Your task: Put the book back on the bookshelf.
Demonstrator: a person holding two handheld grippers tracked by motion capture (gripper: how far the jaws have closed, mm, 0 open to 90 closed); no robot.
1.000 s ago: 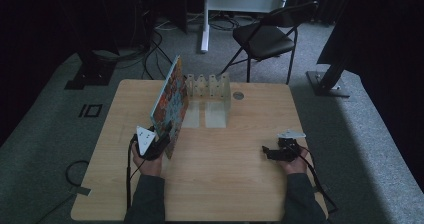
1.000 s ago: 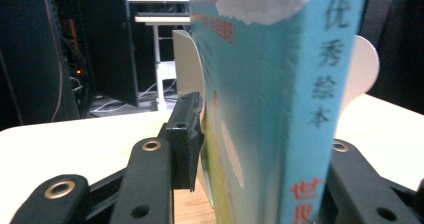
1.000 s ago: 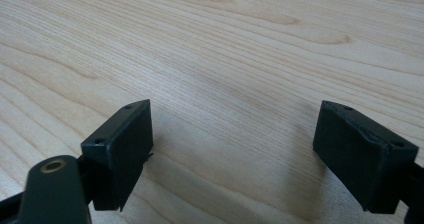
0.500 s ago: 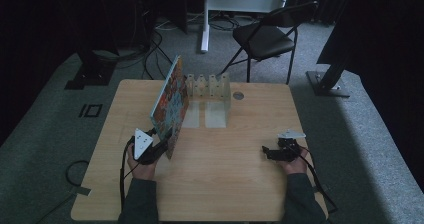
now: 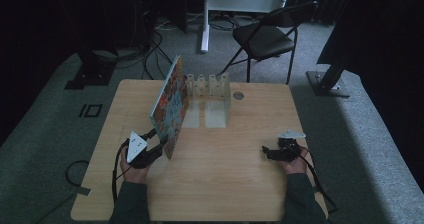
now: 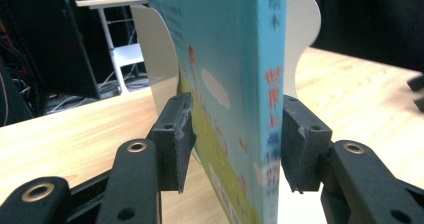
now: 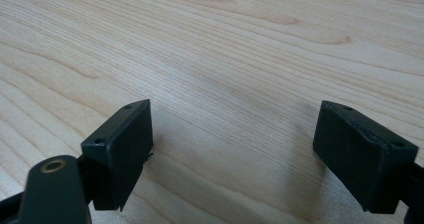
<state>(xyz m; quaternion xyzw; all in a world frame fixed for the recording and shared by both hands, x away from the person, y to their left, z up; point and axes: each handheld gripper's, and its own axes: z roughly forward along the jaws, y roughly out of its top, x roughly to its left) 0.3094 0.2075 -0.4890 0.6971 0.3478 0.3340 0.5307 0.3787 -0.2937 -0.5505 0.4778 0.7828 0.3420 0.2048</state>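
Observation:
A large picture book [image 5: 170, 106] with a colourful cover stands on edge, tilted, on the wooden table [image 5: 225, 184]. Its far end is beside a white divider rack [image 5: 210, 86]. My left gripper [image 5: 162, 146] is shut on the book's near lower end. In the left gripper view the black pads [image 6: 180, 134] press both sides of the blue book [image 6: 240, 59], with the rack's white dividers [image 6: 155, 49] behind it. My right gripper [image 5: 266, 153] rests at the right of the table. Its jaws stand open [image 7: 235, 149] over bare wood, holding nothing.
A small round disc [image 5: 238, 95] is set in the table just right of the rack. Beyond the table's far edge are a black folding chair [image 5: 265, 39], a white stand leg [image 5: 205, 19] and cables on the grey carpet.
My left gripper has drawn slightly left and toward the person, taking the book's near end with it. The right gripper has stayed still.

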